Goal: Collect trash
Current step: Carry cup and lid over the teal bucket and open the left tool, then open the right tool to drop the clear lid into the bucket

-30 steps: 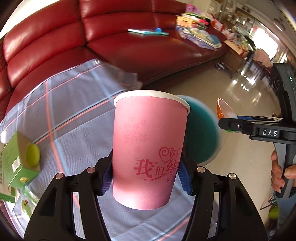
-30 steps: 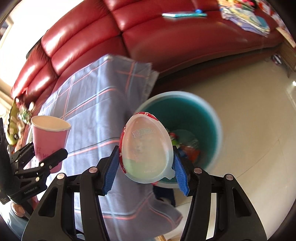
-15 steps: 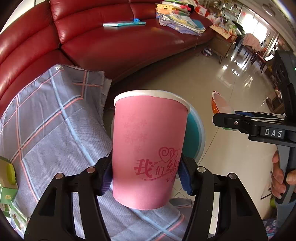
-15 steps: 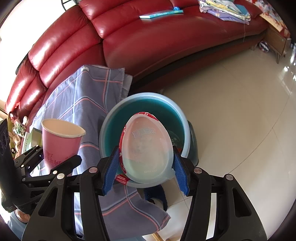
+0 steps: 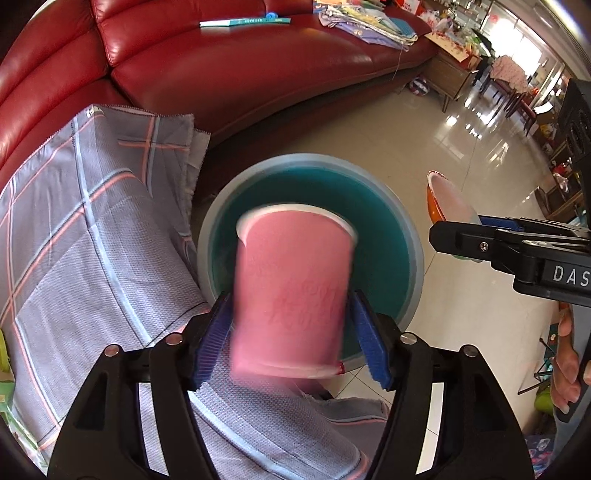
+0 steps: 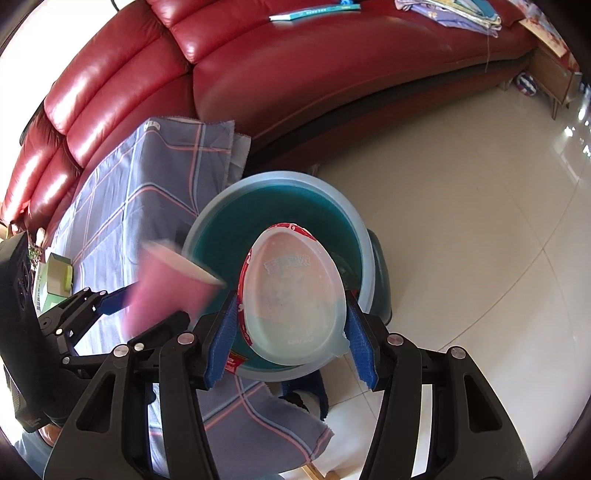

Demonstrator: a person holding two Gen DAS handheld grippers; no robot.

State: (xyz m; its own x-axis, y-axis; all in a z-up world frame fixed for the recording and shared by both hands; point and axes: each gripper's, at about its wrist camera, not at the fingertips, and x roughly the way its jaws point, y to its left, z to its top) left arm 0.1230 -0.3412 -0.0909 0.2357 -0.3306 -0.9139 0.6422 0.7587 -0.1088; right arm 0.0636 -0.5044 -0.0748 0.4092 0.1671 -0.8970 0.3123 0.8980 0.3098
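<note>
- Left gripper: jaws just opening, releasing blurred pink paper cup over the teal bin; keep centred.
- Right gripper: clamping lidded bowl above the bin's rim; release next.

- The table wore a grey-blue plaid cloth, its corner hanging off the near edge.
- A green carton sat on that cloth, far left.
- The glossy cream tiled floor carried the teal bin, tucked against the table's edge.
- The red leather sofa stood behind on the floor, a book and a pile of fabrics on its seat.
</note>
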